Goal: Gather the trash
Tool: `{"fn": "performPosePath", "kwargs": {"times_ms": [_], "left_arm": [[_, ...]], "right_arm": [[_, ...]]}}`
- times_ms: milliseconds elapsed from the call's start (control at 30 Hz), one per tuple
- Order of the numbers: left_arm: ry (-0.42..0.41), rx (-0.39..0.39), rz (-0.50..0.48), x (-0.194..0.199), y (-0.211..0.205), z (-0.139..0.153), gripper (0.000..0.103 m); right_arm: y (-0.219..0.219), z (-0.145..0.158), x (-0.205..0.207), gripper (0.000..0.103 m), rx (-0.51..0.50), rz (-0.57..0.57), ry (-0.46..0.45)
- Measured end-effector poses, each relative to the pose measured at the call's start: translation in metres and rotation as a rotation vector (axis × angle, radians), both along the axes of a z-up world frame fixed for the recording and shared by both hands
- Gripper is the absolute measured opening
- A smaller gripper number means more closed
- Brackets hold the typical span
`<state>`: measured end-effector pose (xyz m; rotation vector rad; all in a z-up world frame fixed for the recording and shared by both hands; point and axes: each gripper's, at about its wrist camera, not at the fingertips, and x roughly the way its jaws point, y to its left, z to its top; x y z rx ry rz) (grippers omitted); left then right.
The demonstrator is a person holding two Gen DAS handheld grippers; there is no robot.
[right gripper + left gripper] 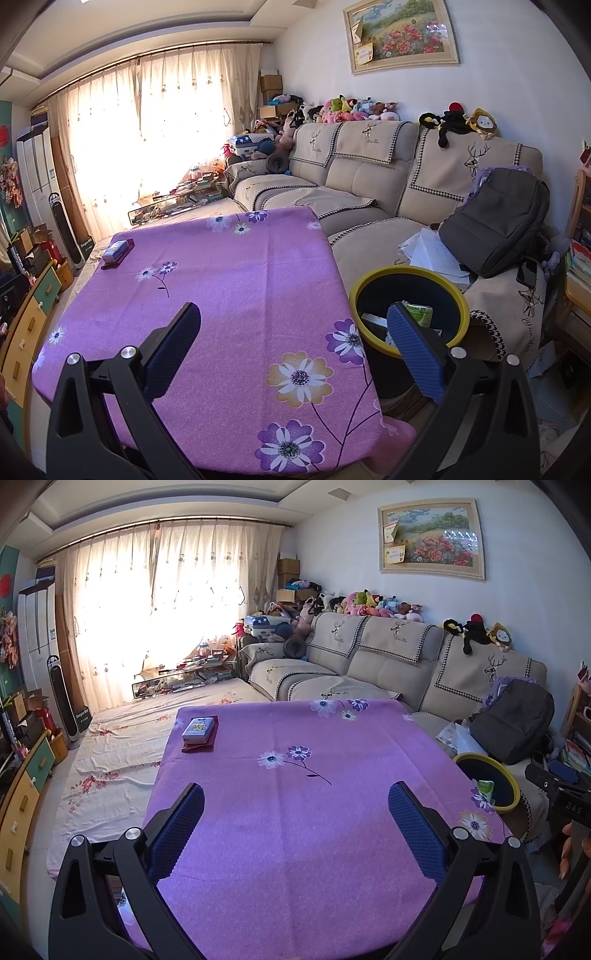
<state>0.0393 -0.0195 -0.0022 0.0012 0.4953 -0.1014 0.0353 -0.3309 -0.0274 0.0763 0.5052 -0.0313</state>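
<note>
Black plastic arms with silver screws carry blue textured fingers [181, 827]; bare skin at the frame edge.

The bench [295, 849] is draped in a purple cloth [229, 295] printed with flowers. Near its far left corner lies a flat dark red item [201, 744], and a small blue-and-white box [197, 730] rests on top of that.

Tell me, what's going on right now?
Left gripper open, empty. Right gripper open, empty. Yellow-rimmed black bin holds trash. Small blue box left on purple floral tablecloth.
</note>
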Motion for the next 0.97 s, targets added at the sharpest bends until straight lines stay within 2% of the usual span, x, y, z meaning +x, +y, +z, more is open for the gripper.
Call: {"fn": "performPosePath", "kwargs": {"times_ms": [600, 767, 967], "left_arm": [[0.04, -0.021, 0.001, 0.022, 0.002, -0.011, 0.098], [0.087, -0.009, -0.003, 0.054, 0.007, -0.021, 0.098], [0.16, -0.011, 0.013, 0.141, 0.021, -0.045, 0.098]], "right_arm": [[0.004, -0.009, 0.014, 0.096, -0.009, 0.012, 0.023], [0.008, -0.009, 0.039, 0.096, -0.044, 0.038, 0.048], [0.018, 0.0, 0.117, 0.096, -0.028, 0.146, 0.107]]}}
